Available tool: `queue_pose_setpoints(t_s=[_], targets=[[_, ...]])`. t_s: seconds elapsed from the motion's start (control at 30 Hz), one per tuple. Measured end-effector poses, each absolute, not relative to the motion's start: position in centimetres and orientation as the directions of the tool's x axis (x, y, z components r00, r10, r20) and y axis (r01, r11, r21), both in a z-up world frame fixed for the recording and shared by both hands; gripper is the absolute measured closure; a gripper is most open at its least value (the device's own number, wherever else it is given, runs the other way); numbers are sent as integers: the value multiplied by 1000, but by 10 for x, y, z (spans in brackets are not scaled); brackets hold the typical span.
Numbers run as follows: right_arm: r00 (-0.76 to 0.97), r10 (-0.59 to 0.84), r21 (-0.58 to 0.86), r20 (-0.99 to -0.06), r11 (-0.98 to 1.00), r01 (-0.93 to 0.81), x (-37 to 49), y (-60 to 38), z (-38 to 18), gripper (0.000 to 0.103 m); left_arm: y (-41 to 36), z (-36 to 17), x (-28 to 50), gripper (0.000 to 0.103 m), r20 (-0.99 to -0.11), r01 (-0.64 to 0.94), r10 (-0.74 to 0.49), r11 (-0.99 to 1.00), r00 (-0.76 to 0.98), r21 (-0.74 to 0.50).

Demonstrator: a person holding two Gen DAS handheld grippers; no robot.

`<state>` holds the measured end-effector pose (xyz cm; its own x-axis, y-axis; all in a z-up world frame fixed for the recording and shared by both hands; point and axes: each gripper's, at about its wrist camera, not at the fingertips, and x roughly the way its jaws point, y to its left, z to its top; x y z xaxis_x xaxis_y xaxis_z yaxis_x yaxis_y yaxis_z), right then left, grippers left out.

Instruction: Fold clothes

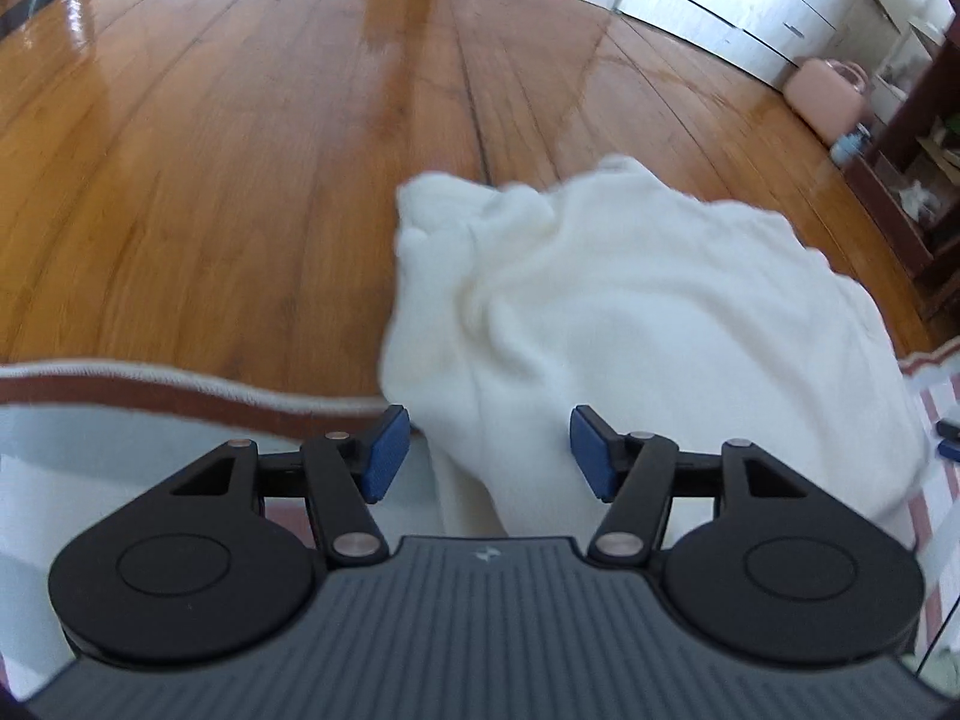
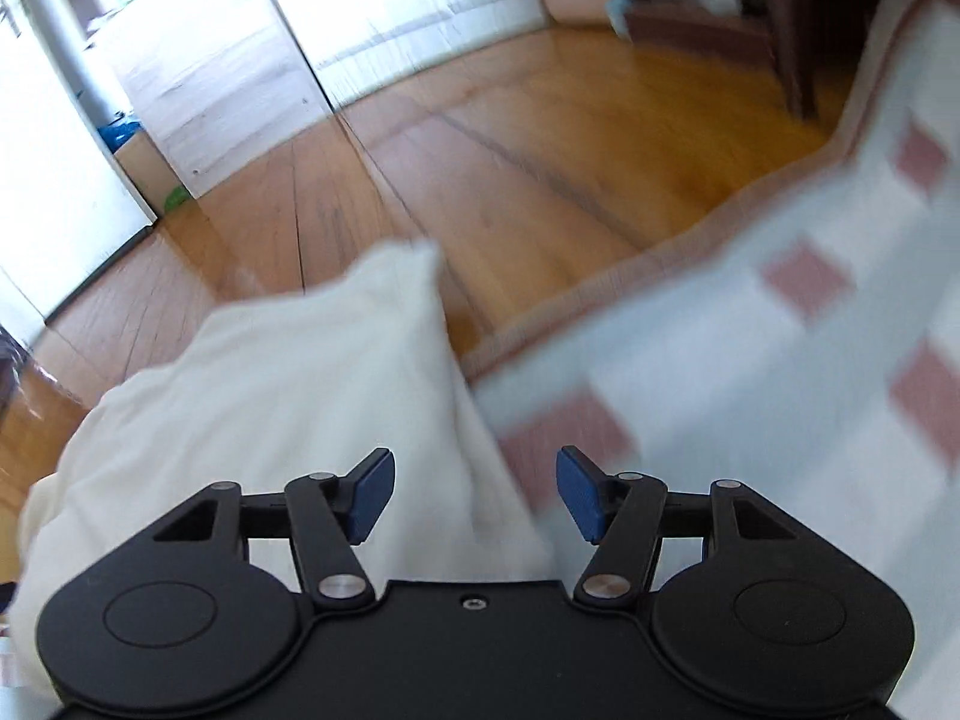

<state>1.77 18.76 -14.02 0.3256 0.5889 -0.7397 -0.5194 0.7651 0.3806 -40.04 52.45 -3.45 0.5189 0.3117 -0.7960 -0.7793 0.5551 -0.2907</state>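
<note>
A white garment (image 1: 630,312) of soft knit-like cloth lies crumpled over the edge of a rug (image 1: 180,396), part of it on the rug and part spilling onto the wooden floor (image 1: 240,150) beyond. In the left wrist view the left claw (image 1: 489,456) hangs just above the near part of the garment with its blue-padded fingers (image 1: 384,456) spread wide apart and nothing between them; the cloth passes under the gap without being pinched. The rug's brown border curves away along the near left, and at the far right side of the floor stand white drawers (image 1: 768,6), a pink case (image 1: 828,96) and a dark wooden shelf unit (image 1: 924,180). In the right wrist view, which is blurred, the right claw (image 2: 474,495) is likewise wide apart and empty, poised over the garment's (image 2: 288,396) right edge where it meets the rug (image 2: 750,360), a pale rug with pink squares and a brown border. A pointed corner of the garment reaches out past the rug's border onto the floor (image 2: 510,180). White cabinet doors (image 2: 372,12) stand at the far side of the floor.
</note>
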Motion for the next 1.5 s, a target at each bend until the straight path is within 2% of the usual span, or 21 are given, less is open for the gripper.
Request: queue_pose_setpoints(t_s=[0.1, 0.2, 0.23, 0.33, 0.37, 0.4, 0.43, 0.53, 0.67, 0.77, 0.8, 0.83, 0.87, 0.93, 1.03, 1.07, 1.2, 1.27, 1.33, 1.4, 1.5], targets=[[243, 605, 479, -759, 770, -421, 6, 171, -165, 38, 506, -31, -399, 38, -809, -788, 341, 574, 478, -224], [179, 667, 616, -724, 740, -270, 8, 167, -187, 34, 492, -26, -397, 26, -826, -812, 431, 581, 365, -55], [192, 688, 643, -700, 724, -250, 8, 168, -188, 31, 490, -25, -394, 24, -829, -815, 457, 580, 321, 4], [192, 725, 672, -661, 687, -279, 11, 186, -186, 26, 486, -16, -393, 24, -814, -806, 493, 589, 307, 53], [198, 714, 639, -671, 693, -333, 12, 197, -184, 37, 483, -14, -395, 24, -811, -803, 492, 594, 316, 48], [233, 694, 588, -681, 709, -389, 11, 207, -180, 56, 481, -13, -398, 24, -810, -799, 486, 601, 329, 36], [279, 672, 534, -686, 726, -434, 8, 215, -174, 81, 477, -13, -401, 24, -808, -790, 473, 613, 351, 16], [402, 640, 457, -655, 758, -464, -1, 225, -154, 82, 461, -16, -410, 24, -808, -735, 389, 673, 443, -80], [500, 557, 205, -663, 777, -595, -23, 250, -144, 82, 441, -31, -398, 24, -840, -586, 211, 797, 501, -149], [495, 528, 188, -690, 791, -582, -26, 247, -155, 82, 434, -50, -379, 25, -865, -569, 246, 820, 438, -55], [488, 534, 219, -690, 797, -563, -24, 242, -157, 82, 434, -57, -374, 32, -865, -574, 282, 819, 415, -9], [479, 546, 256, -687, 800, -543, -21, 238, -158, 82, 435, -64, -370, 68, -861, -576, 323, 816, 394, 43], [469, 556, 287, -686, 800, -527, -18, 235, -158, 82, 439, -63, -371, 84, -845, -587, 359, 807, 396, 68], [452, 576, 318, -682, 789, -525, -13, 236, -152, 85, 447, -53, -375, 86, -801, -621, 429, 778, 417, 93], [448, 644, 363, -620, 742, -565, -4, 239, -122, 89, 443, -1, -393, 86, -635, -674, 604, 718, 481, 172], [450, 662, 381, -599, 731, -567, 1, 240, -112, 89, 437, 9, -398, 87, -610, -677, 625, 711, 487, 189], [436, 644, 377, -629, 743, -553, 11, 237, -98, 89, 404, 19, -412, 87, -585, -634, 664, 711, 465, 304], [430, 602, 338, -673, 767, -546, 11, 235, -108, 89, 388, -12, -414, 102, -629, -550, 692, 699, 356, 457], [424, 559, 302, -712, 789, -535, 7, 232, -123, 89, 388, -40, -421, 102, -663, -499, 713, 670, 228, 550], [417, 514, 264, -750, 810, -524, 4, 229, -138, 89, 408, -32, -436, 102, -720, -601, 649, 684, 244, 413], [415, 447, 200, -792, 833, -515, -2, 225, -156, 86, 440, -15, -454, 98, -765, -737, 521, 670, 380, 90]])
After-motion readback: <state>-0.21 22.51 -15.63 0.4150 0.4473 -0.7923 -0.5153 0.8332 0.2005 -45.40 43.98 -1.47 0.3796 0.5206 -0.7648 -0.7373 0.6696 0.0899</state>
